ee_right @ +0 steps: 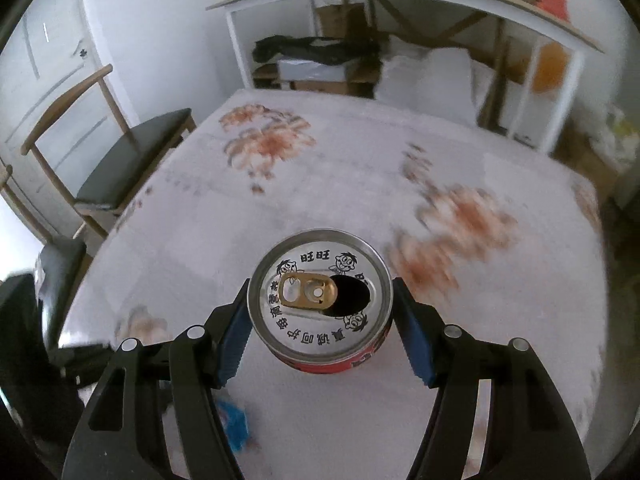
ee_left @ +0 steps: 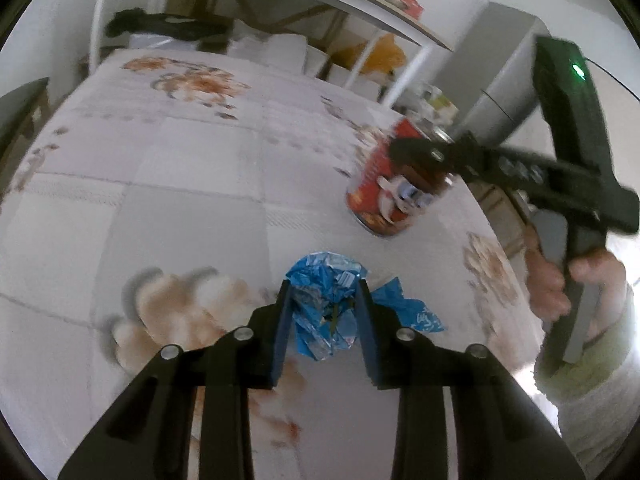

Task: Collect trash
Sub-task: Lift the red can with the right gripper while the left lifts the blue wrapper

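With the left tool [ee_left: 324, 292] clamped on the crumpled blue wrapper [ee_left: 326, 312] and the right tool [ee_right: 320, 304] gripping the opened red can [ee_right: 320, 292] over the floral bench [ee_right: 340, 168], keep both pinches firm and the can upright.

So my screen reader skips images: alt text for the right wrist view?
The right gripper clamps an opened red can seen from above, over a floral tablecloth. A blue wrapper lies below, with a chair to the left.

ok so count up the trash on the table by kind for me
Red drink can: 1
Crumpled blue wrapper: 1
Total: 2
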Tool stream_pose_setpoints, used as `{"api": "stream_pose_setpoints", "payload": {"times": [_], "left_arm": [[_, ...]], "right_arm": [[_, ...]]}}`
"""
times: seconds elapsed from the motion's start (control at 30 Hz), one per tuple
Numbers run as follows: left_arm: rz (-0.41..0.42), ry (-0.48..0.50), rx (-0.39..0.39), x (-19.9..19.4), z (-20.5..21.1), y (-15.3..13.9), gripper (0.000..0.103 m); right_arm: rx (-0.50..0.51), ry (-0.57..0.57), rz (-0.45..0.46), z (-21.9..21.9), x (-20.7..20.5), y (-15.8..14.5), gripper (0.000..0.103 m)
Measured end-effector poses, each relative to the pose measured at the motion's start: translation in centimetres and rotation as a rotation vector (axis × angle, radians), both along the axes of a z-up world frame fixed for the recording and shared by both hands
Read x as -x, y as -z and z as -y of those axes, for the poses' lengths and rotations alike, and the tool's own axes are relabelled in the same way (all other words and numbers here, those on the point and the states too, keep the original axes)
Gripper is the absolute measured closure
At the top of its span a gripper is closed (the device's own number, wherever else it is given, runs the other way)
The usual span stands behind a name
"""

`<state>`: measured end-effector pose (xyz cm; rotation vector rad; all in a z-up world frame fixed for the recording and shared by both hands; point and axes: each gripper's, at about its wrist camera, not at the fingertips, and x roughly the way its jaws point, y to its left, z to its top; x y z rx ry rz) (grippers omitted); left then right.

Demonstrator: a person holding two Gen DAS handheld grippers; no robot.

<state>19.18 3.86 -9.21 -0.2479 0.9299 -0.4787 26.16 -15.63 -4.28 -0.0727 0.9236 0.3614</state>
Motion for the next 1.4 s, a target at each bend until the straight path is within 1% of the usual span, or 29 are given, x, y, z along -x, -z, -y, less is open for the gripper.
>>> {"api": "stream_pose_setpoints", "payload": {"times": [0.1,0.27,0.37,0.43,0.53,0.63,0.77,0.9,1.0,1.13,1.23,1.4], "left_arm": [[-0.011,0.049,-0.002,1.6,1.2,-0.1,0.073],[-0.035,0.079,0.007,3.6,1.9,-0.2,0.072],[-0.039,0.088,0.005,4.4,2.0,-0.2,0.068],[-0.05,0.088,0.0,4.6,2.0,-0.1,0.056],[-0.054,0.068,0.006,4.6,1.7,-0.2,0.048],[-0.057,0.059,0.007,4.7,1.7,-0.3,0.046],[-0.06,0.052,-0.028,4.6,2.0,-0.2,0.046],[-0.052,0.052,-0.05,4.3,2.7,-0.2,0.046],[-0.037,0.054,-0.093,4.4,3.3,-0.2,0.052],[-0.031,0.065,-0.117,4.5,3.9,-0.2,0.063],[-0.005,0.07,-0.153,4.8,4.5,-0.4,0.067],[0.03,0.074,-0.203,5.0,5.5,-0.9,0.072]], "right_arm": [[0.01,0.025,-0.002,1.7,3.8,0.0,0.04],[0.021,0.106,-0.005,4.2,10.3,0.0,0.04],[0.008,0.138,0.0,5.0,12.3,0.0,0.04],[-0.004,0.161,0.012,5.5,13.1,0.1,0.04],[-0.021,0.184,0.02,6.1,13.3,0.4,0.04],[-0.034,0.2,0.026,6.4,13.4,0.6,0.038],[-0.034,0.21,0.02,6.5,13.4,1.0,0.032],[-0.038,0.222,0.012,6.7,13.5,1.4,0.031],[-0.046,0.226,0.014,6.8,13.7,1.4,0.031],[-0.053,0.225,0.015,6.9,13.6,1.4,0.031],[-0.06,0.216,0.009,6.9,13.6,1.5,0.039],[-0.042,0.23,0.01,6.8,13.9,1.4,0.039]]}}
